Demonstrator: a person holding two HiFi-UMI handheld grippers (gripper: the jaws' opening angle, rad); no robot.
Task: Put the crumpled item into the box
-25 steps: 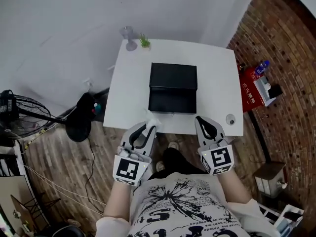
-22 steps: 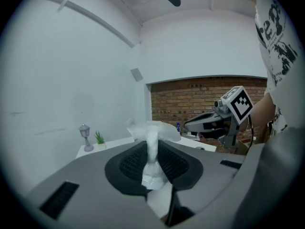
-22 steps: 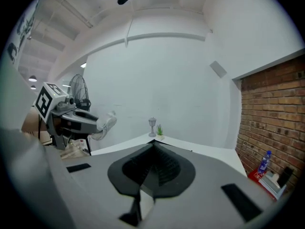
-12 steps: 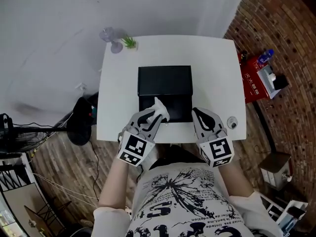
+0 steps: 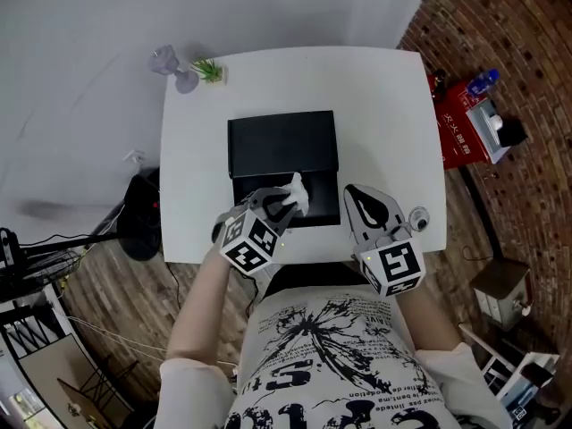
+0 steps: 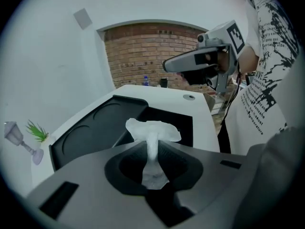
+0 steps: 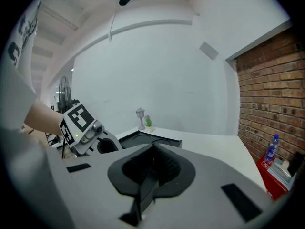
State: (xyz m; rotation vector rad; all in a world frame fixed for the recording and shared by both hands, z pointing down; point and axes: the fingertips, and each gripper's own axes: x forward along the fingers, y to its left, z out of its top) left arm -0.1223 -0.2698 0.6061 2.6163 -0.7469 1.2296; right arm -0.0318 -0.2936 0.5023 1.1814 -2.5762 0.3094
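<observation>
One box [image 5: 281, 141]: black, on the white table [image 5: 384, 114], lid [image 5: 268, 137] laid back toward 12 o'clock; the inside shows only black.
Crumpled item [image 5: 297, 191]: white, over the box's 6 o'clock half; long axis along the jaws, flared end toward 1 o'clock.
Left gripper [image 5: 286, 202]: clamped on it.
Right gripper [image 5: 354, 193]: jaws together, at the box's 4 o'clock.

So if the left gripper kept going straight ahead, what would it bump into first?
Probably the black box: the left gripper, shut on the crumpled item, points into its open inside, though depth is hard to judge.
</observation>
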